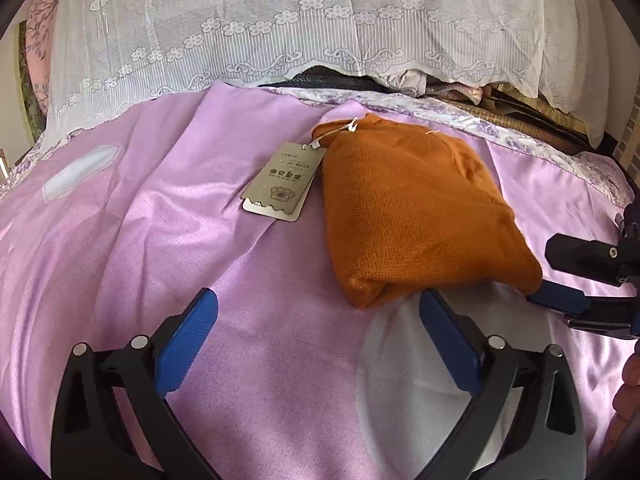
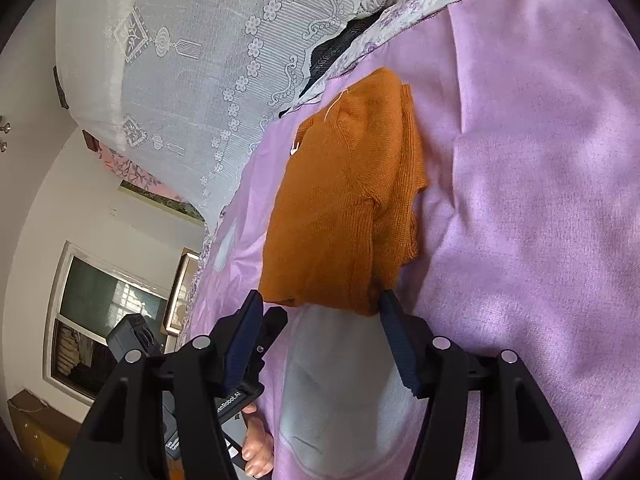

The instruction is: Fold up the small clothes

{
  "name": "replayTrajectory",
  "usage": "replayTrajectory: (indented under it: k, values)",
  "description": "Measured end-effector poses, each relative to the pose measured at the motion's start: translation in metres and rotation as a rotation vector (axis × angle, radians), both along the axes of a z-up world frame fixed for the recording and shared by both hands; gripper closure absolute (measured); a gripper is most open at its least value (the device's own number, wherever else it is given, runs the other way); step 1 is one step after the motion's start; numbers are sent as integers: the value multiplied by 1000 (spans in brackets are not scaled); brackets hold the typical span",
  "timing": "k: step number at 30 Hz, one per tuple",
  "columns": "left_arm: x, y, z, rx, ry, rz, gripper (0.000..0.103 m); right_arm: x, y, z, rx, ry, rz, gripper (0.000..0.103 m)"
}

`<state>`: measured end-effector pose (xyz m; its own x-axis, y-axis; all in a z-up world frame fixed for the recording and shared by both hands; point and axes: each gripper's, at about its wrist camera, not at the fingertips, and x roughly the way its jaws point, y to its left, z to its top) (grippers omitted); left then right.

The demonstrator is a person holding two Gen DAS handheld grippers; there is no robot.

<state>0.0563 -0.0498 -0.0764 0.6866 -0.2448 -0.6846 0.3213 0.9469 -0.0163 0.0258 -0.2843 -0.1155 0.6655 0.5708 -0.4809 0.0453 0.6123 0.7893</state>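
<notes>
Rust-orange sweater, lilac sheet, perhaps satin-sheened.

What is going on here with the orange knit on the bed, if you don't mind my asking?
A person is folding small clothes with a handheld gripper in each hand. The orange knit garment lies folded into a compact bundle on the purple sheet, its paper tag beside it. The left gripper is open and holds nothing. The right gripper stands open at the bundle's near edge, not gripping it.

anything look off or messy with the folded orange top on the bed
Two small things. The orange knit top is folded into a bundle, but its grey hang tag is still attached and lies splayed on the purple sheet beside it. On the right-wrist view, the layered edges don't line up evenly.
</notes>
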Motion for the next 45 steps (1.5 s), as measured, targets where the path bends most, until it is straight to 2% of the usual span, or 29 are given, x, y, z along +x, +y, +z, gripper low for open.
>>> replayTrajectory:
  k: [2, 5, 8, 11, 12, 13, 15, 18, 21, 23, 25, 27, 30, 32, 34, 35, 36, 38, 41, 45]
  values:
    - [-2, -5, 0, 26, -11, -10, 5, 1, 0, -2, 10, 23, 10, 41]
    - [6, -9, -8, 68, 39, 3, 5, 1, 2, -6, 29, 48, 16, 41]
    - [17, 2, -12, 44, 77, 62, 5, 4, 3, -5, 59, 40, 24, 41]
    - [19, 10, -8, 1, 58, 93, 5, 10, 3, -2, 79, 14, 11, 41]
    - [18, 8, -7, 11, 46, 93, 5, 13, 3, -1, 75, 4, 0, 41]
    - [17, 3, -7, 35, 35, 89, 5, 16, 3, 1, 61, -10, -17, 44]
    - [19, -10, -8, 108, 17, 82, 5, 21, 4, 3, -9, -33, -53, 85]
    - [26, -18, -13, 166, 31, 85, 4, 20, 0, 16, -115, -113, -124, 92]
    - [26, -15, -12, 143, 42, 81, 4, 12, -3, 30, -218, -183, -151, 93]
    - [27, -16, -16, 152, 68, 72, 4, 16, -6, 16, -271, -117, -146, 93]
    - [31, -16, -23, 154, 124, 58, 4, 22, -16, -20, -203, 9, -137, 93]
    - [34, -11, -25, 121, 155, 57, 4, 21, -29, -28, -90, 22, -135, 92]
    - [34, -6, -26, 88, 165, 62, 4, 19, -29, -29, -104, 8, -120, 90]
    - [28, 0, -22, 50, 147, 63, 5, 19, -28, -27, -112, -1, -113, 85]
    - [19, 9, -13, -33, 130, 44, 5, 17, -31, -25, -82, -12, -117, 82]
    - [15, 14, -8, -81, 116, 31, 5, 14, -35, -25, -59, -14, -133, 78]
    - [9, 18, -1, -126, 89, 16, 5, 10, -39, -24, -40, -21, -160, 76]
    - [-1, 21, 12, -166, 13, 0, 5, 0, -50, -21, -20, -31, -225, 76]
    - [-13, 16, 27, -172, -87, -15, 5, -10, -56, -7, -49, -70, -316, 74]
    - [-6, -7, 29, -109, -115, -34, 5, -6, -37, 21, -79, -187, -244, 74]
